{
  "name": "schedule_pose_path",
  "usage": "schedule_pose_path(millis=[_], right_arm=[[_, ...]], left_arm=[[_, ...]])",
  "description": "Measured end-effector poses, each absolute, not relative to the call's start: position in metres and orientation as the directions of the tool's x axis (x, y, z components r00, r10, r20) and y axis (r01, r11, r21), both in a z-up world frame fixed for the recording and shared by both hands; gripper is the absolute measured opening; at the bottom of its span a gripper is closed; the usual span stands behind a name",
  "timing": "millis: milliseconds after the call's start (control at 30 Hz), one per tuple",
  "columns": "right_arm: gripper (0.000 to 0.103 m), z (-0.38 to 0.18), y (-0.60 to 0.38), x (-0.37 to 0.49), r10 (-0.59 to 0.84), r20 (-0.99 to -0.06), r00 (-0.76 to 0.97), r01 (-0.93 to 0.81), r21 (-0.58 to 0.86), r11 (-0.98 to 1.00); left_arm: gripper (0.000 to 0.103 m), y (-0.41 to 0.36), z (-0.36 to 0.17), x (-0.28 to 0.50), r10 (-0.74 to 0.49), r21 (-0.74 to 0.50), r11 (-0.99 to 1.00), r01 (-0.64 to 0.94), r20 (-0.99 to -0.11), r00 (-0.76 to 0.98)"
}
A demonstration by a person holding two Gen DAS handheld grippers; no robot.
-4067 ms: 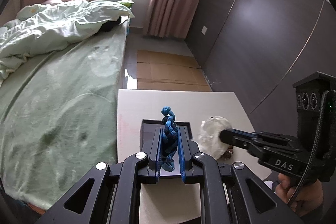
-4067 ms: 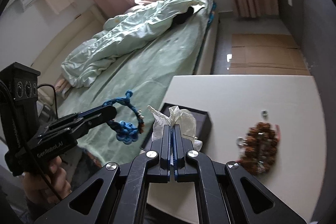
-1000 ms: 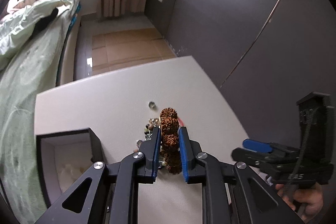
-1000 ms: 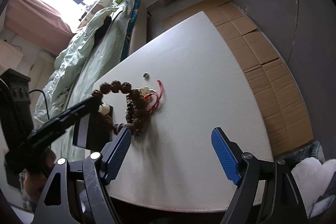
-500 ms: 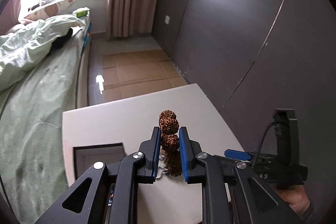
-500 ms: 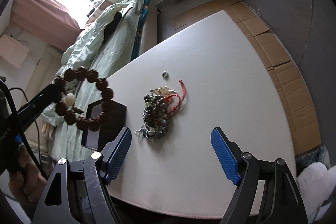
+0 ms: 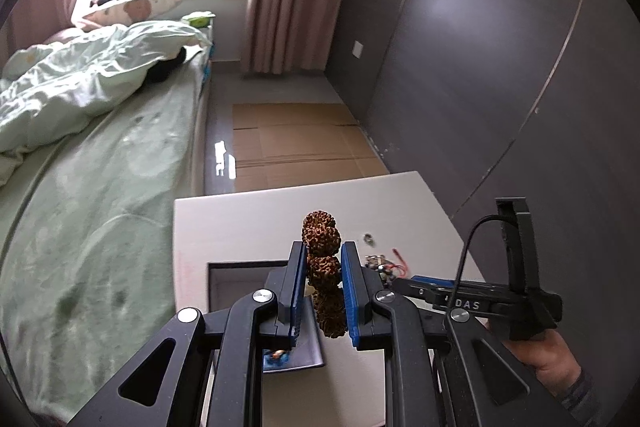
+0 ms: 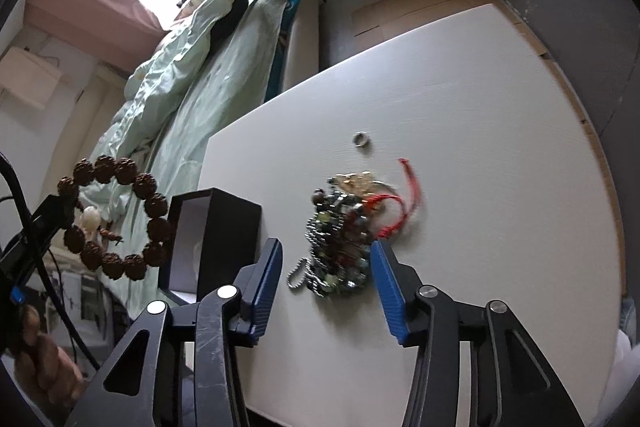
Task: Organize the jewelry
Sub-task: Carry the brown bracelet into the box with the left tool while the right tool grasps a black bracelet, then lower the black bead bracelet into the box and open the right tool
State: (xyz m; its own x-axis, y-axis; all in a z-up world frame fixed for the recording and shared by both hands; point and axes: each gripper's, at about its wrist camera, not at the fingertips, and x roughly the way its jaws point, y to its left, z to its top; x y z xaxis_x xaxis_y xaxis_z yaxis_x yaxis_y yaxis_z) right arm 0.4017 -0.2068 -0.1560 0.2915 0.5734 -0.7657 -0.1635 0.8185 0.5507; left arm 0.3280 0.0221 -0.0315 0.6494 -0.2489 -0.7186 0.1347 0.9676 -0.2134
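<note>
Brown, knobbly beads (image 8: 116, 211) ring one cream bead (image 8: 90, 217). The box (image 8: 224, 227) is black, pale inside. The desk (image 8: 480, 147) is white. The heap (image 8: 344, 239) mixes dark beads, silver chain, red cord (image 8: 408, 187). Pads (image 8: 386, 291) are blue.

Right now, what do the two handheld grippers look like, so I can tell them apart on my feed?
Both are matte black with silver pivot screws and blue pads lining the jaws. The left gripper trails a black cable and has a small blue tab. The right gripper has white lettering ending in "DAS", a black cable, and an upright black block at its rear.
</note>
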Motion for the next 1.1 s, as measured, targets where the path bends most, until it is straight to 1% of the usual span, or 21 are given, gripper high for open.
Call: schedule_pose_path(millis=[100,233,267,300,333,367,467,600,867,967,1033,1100], right_arm=[[0.040,-0.161,-0.197,0.406,0.572,-0.775,0.270,-0.168,0.547,0.820],[0.037,-0.170,-0.186,0.411,0.552,-0.797,0.244,-0.166,0.527,0.834],[0.030,-0.172,-0.183,0.412,0.549,-0.801,0.238,-0.164,0.524,0.836],[0.020,-0.175,-0.182,0.413,0.544,-0.807,0.231,-0.163,0.519,0.839],[0.013,-0.176,-0.181,0.413,0.536,-0.813,0.228,-0.161,0.511,0.844],[0.010,-0.177,-0.180,0.413,0.530,-0.816,0.229,-0.160,0.505,0.848],[0.010,-0.166,-0.179,0.407,0.555,-0.793,0.251,-0.196,0.520,0.832],[0.010,-0.137,-0.176,0.399,0.582,-0.761,0.287,-0.249,0.527,0.812],[0.010,-0.086,-0.168,0.391,0.592,-0.725,0.352,-0.317,0.503,0.804],[0.010,-0.068,-0.164,0.388,0.592,-0.712,0.376,-0.339,0.489,0.804],[0.010,-0.057,-0.163,0.384,0.597,-0.702,0.388,-0.352,0.485,0.800],[0.010,-0.046,-0.160,0.382,0.605,-0.690,0.398,-0.368,0.484,0.794]], left_arm=[[0.018,0.032,-0.032,0.324,-0.240,-0.217,0.969,0.117,-0.717,0.655],[0.018,0.043,-0.032,0.318,-0.230,-0.226,0.970,0.093,-0.713,0.663],[0.018,0.046,-0.033,0.317,-0.228,-0.229,0.970,0.088,-0.712,0.664],[0.018,0.049,-0.033,0.315,-0.226,-0.231,0.969,0.082,-0.712,0.665],[0.018,0.052,-0.034,0.314,-0.224,-0.233,0.969,0.077,-0.712,0.665],[0.018,0.053,-0.034,0.314,-0.222,-0.235,0.969,0.072,-0.712,0.666],[0.018,0.058,-0.039,0.314,-0.221,-0.245,0.968,0.059,-0.716,0.662],[0.018,0.063,-0.048,0.316,-0.230,-0.267,0.963,0.043,-0.723,0.651],[0.018,0.064,-0.065,0.322,-0.253,-0.301,0.953,0.031,-0.737,0.627],[0.020,0.063,-0.067,0.326,-0.268,-0.313,0.949,0.037,-0.740,0.617],[0.028,0.064,-0.068,0.327,-0.276,-0.324,0.946,0.033,-0.745,0.607],[0.051,0.067,-0.067,0.325,-0.281,-0.336,0.941,0.029,-0.734,0.618]])
